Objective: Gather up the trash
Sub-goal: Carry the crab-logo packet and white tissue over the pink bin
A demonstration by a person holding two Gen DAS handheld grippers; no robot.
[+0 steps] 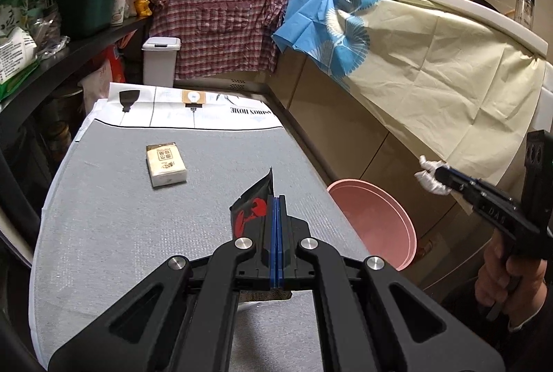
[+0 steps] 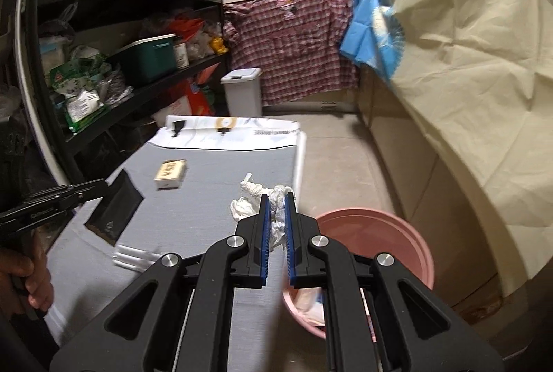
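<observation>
- Currently the left gripper (image 1: pixel 278 199) has its blue-padded fingers pressed together on a flat black foil wrapper with a red crab print (image 1: pixel 254 206); the wrapper sticks up and out to the left of the fingertips, lifted clear of the grey textured table mat (image 1: pixel 121 234).
- From the right wrist view, that same wrapper (image 2: pixel 114 209) hangs off the left gripper's tip (image 2: pixel 103 187), dark side showing, open bottom edge lowest, above the mat (image 2: pixel 193 220).
- Right gripper (image 2: pixel 277 199) pinches a crumpled white tissue wad (image 2: pixel 255 199): fingers nearly closed, narrow gap filled with tissue, most of the wad bulging ahead and left of the tips.
- In the left wrist view, the tissue (image 1: pixel 430 177) sits at the right gripper's tip (image 1: pixel 437 173), off the mat's right edge, up and right of the round pink plastic basin (image 1: pixel 387 220).
- Basin (image 2: pixel 408 244) is on the floor just right of and below the right fingers; some pale paper is in its bottom, partly hidden by the gripper body.
- Small beige tissue pack with printed label (image 1: pixel 166 164) lies flat on the mat, ahead and left of the left fingers, well apart from both grippers.
- White lidded bin (image 1: pixel 160 61) stands beyond the mat's far end, against the plaid cloth (image 1: pixel 221 23).
</observation>
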